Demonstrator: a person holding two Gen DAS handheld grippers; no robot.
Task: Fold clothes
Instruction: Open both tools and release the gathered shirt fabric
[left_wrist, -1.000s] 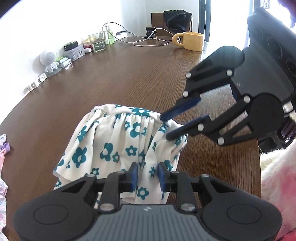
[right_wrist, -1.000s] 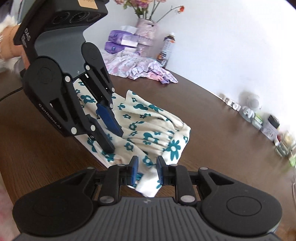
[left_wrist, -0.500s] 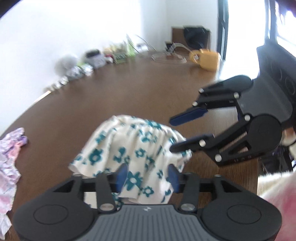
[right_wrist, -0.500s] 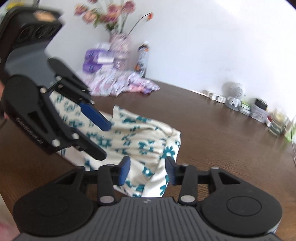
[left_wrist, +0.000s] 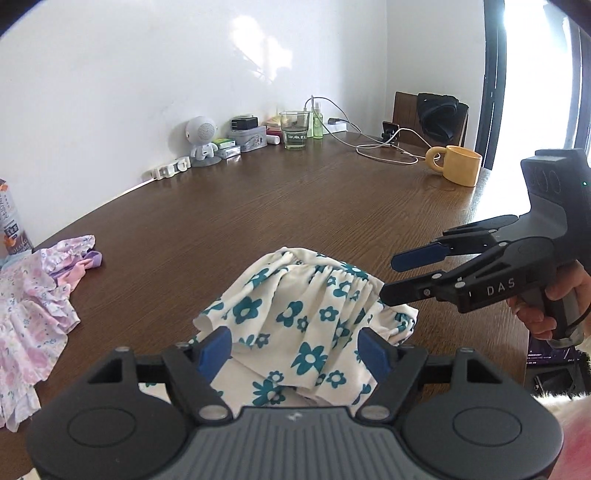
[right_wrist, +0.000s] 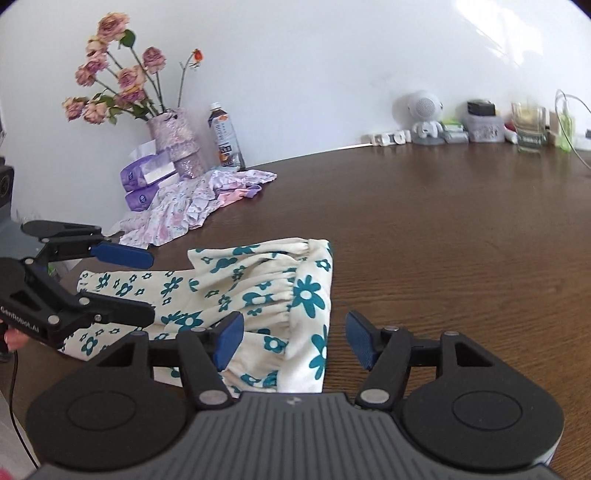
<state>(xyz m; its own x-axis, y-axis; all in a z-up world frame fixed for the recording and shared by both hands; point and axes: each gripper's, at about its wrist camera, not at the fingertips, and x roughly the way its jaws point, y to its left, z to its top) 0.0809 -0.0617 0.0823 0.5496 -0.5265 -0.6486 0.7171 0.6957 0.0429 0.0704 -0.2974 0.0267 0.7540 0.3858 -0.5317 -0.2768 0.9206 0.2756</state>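
Two tools, the left tool (left_wrist: 295, 349) and the right tool (right_wrist: 293, 341), are spread wide and hold nothing. Just ahead of both, the flowered cloth (right_wrist: 258, 295) lies folded on the tabletop (right_wrist: 461, 240), probably let go to rest flat.

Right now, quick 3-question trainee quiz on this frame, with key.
1. True or false: the left gripper is clamped on the floral garment.
2. What lies nearest the flower vase: A) yellow mug B) pink clothes pile C) glass tumbler?
3. Fill in: the right gripper is ___.

Key: 1 false, its fingers are spread apart; 2 B; 3 open, holding nothing.
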